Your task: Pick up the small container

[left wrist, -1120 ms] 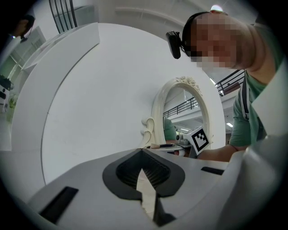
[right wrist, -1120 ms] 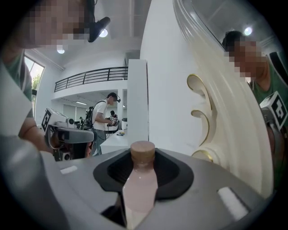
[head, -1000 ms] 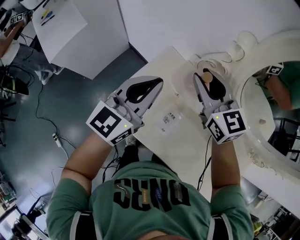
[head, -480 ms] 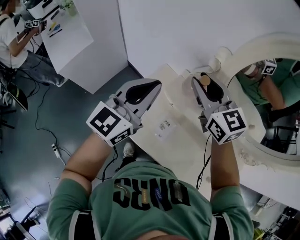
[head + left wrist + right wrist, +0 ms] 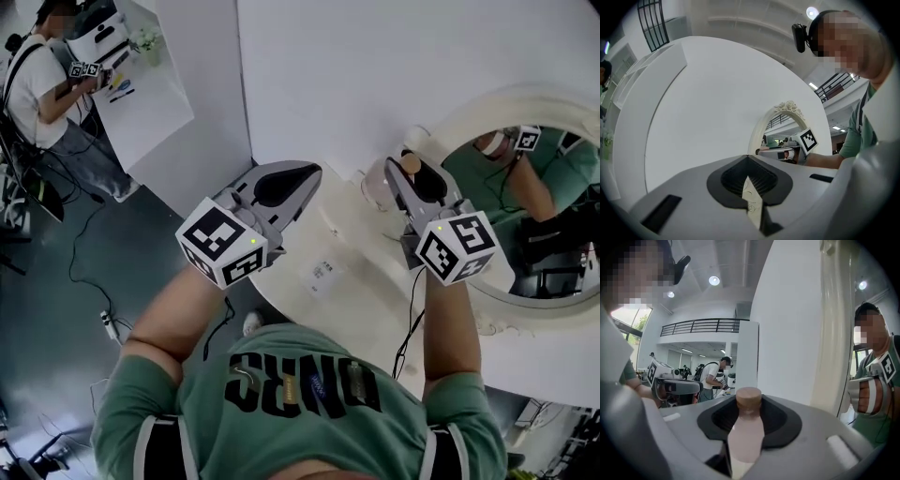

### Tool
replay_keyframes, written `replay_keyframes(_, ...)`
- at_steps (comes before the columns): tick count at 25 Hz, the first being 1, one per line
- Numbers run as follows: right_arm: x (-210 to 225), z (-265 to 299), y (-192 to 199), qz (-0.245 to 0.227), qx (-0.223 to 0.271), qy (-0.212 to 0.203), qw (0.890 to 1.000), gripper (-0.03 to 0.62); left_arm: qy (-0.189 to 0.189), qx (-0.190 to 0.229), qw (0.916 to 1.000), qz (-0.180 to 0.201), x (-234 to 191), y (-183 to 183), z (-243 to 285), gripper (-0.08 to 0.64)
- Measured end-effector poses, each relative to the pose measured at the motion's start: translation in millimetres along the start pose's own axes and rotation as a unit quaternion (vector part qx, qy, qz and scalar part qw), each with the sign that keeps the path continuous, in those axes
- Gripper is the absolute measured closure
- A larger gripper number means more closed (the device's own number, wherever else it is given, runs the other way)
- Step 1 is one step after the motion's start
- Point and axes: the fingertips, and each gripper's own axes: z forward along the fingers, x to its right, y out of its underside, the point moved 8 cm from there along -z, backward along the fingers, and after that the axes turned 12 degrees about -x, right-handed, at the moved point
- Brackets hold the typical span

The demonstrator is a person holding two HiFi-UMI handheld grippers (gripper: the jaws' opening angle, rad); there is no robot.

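Observation:
The small container [image 5: 410,166] is a pale bottle with a tan round cap. It sits upright between the jaws of my right gripper [image 5: 403,161], which is shut on it and holds it in the air in front of the mirror. In the right gripper view the small container [image 5: 746,437] fills the gap between the dark pads, cap on top. My left gripper [image 5: 313,172] hangs level beside it, jaws together with nothing in them. In the left gripper view the left gripper [image 5: 749,161] shows only a thin slit between its pads.
A cream table [image 5: 366,300] lies below both grippers, with a small printed label [image 5: 322,273] on it. An ornate cream mirror frame [image 5: 487,101] stands right of a white wall [image 5: 328,66]. A person sits at a white desk [image 5: 155,89] at upper left.
Both grippers have risen, the right one carrying the container up with it. The table has dropped lower in view, and more wall and mirror show.

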Motion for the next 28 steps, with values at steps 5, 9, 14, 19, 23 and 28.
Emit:
replay_keyframes(5, -7, -13, -27, -0.01, 0.007, 0.0, 1.0, 0.449, -0.005, 0.001, 0.9999, 0.015, 7, -30, -13, 0.558)
replay_keyframes(9, -9, -22, -47, -0.019, 0.017, -0.001, 1.0, 0.449, -0.006, 0.012, 0.9996, 0.026, 10, -52, -20, 0.558)
replay_keyframes(14, -9, -30, -59, -0.022, 0.024, -0.002, 0.999, 0.449, -0.004, 0.017, 0.9993, 0.034, 15, -65, -23, 0.558)
replay_keyframes(19, -9, -38, -65, -0.022, 0.028, -0.007, 0.999, 0.449, -0.003, 0.018, 0.9991, 0.04, 20, -72, -24, 0.558)
replay_keyframes(23, -8, -43, -64, -0.022, 0.033, -0.008, 0.999, 0.449, -0.001, 0.018, 0.9988, 0.045, 24, -72, -25, 0.558)
replay_keyframes(28, -9, -45, -69, -0.02, 0.034, -0.013, 0.999, 0.449, 0.0, 0.017, 0.999, 0.041, 25, -76, -25, 0.558)
